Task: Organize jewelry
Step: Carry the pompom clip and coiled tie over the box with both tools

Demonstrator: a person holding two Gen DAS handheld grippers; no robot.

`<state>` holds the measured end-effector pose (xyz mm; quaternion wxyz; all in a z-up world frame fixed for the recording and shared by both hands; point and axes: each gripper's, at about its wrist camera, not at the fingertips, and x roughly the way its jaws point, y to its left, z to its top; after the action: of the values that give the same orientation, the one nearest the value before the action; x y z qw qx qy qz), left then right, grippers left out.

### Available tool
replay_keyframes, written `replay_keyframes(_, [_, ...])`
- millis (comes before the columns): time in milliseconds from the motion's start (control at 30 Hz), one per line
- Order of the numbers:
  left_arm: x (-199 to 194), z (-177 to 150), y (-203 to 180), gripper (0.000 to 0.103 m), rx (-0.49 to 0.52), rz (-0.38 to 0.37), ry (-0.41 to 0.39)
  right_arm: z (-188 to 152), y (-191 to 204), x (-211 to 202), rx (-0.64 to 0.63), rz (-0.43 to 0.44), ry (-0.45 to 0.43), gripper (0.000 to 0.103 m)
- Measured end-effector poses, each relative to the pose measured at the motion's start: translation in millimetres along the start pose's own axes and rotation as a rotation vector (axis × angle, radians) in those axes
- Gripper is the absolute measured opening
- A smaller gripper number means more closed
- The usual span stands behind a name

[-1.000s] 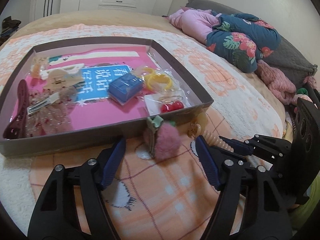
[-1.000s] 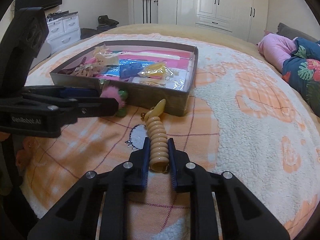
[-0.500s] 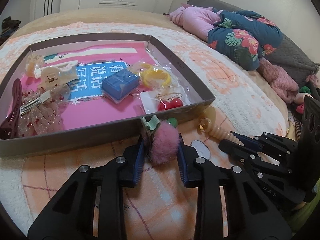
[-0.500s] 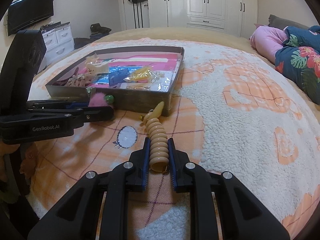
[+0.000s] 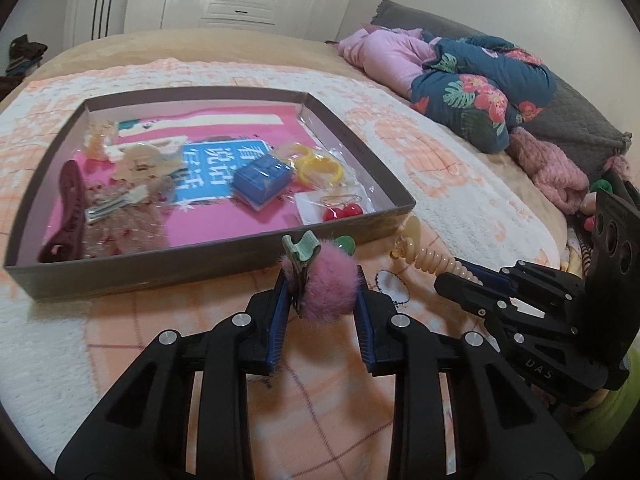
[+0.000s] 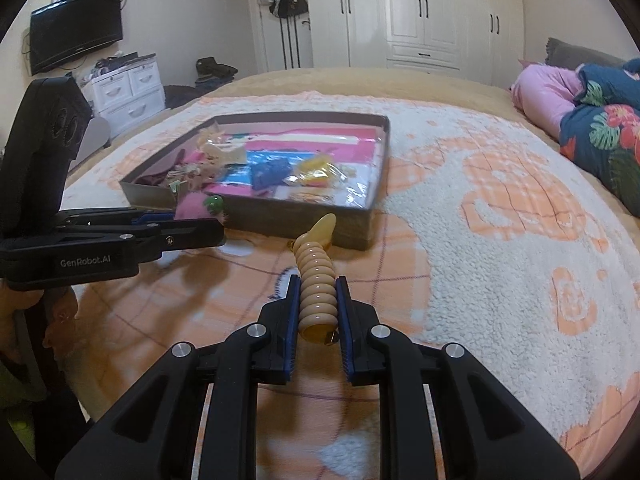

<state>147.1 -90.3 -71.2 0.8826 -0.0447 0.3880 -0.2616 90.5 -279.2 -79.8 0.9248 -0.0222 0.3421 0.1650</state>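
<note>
Nearest, left gripper (image 5: 320, 294): fingers (image 5: 278, 312) closed in from a wider gape within the last second, now pinched on the pink pom-pom clip (image 5: 326, 284), fur bulging between the blue pads. Green clip jaw poking up beyond the tips, a green bead (image 5: 345, 245) at its far side. Lifted just clear of the bed blanket (image 5: 328, 396) by the look of it, right in front of the box wall; likely held there for a short carry over the rim.

Beside it, right gripper (image 6: 318, 308): fingers (image 6: 291, 312) shut as tight as they go around the beige spiral hair tie (image 6: 318, 280). Coil gripped near its blunt end, the rest sticking forward and up toward the box, pointed tip just short of the near wall. Seemingly the same intent: item picked off the bed, waiting its turn to go in.

Further on, shallow cardboard box (image 5: 120, 270) lying flat on the bed, pink liner inside. Already in it: dark red hair claw (image 5: 68, 208) by the left wall, blue case (image 5: 262, 178) mid-box, yellow bracelet (image 5: 320, 166) in clear wrap, red cherry bobbles (image 5: 342, 213) in the near right corner. Free pink floor at the near middle; a fair landing spot, as a judgement.

Far back: folded quilts (image 5: 460, 80) at the head of the bed, white wardrobe (image 6: 420, 12) behind.
</note>
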Motion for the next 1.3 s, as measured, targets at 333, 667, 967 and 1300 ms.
replay_keyframes(333, [-22,6,18,0.022,-0.04,0.033,-0.058,15,23,-6,-0.058,0.017,-0.032,0.017])
replay_keyframes(667, [-39,11,39,0.022,-0.086,0.069,-0.115,35,40,4,-0.105,0.036,-0.054,0.017])
replay_keyframes(967, [-50,18,64,0.022,-0.136,0.095,-0.158,51,50,19,-0.124,0.044,-0.064,0.017])
replay_keyframes(1300, [-53,21,86,0.022,-0.164,0.14,-0.182,67,53,38,-0.118,0.04,-0.072,0.017])
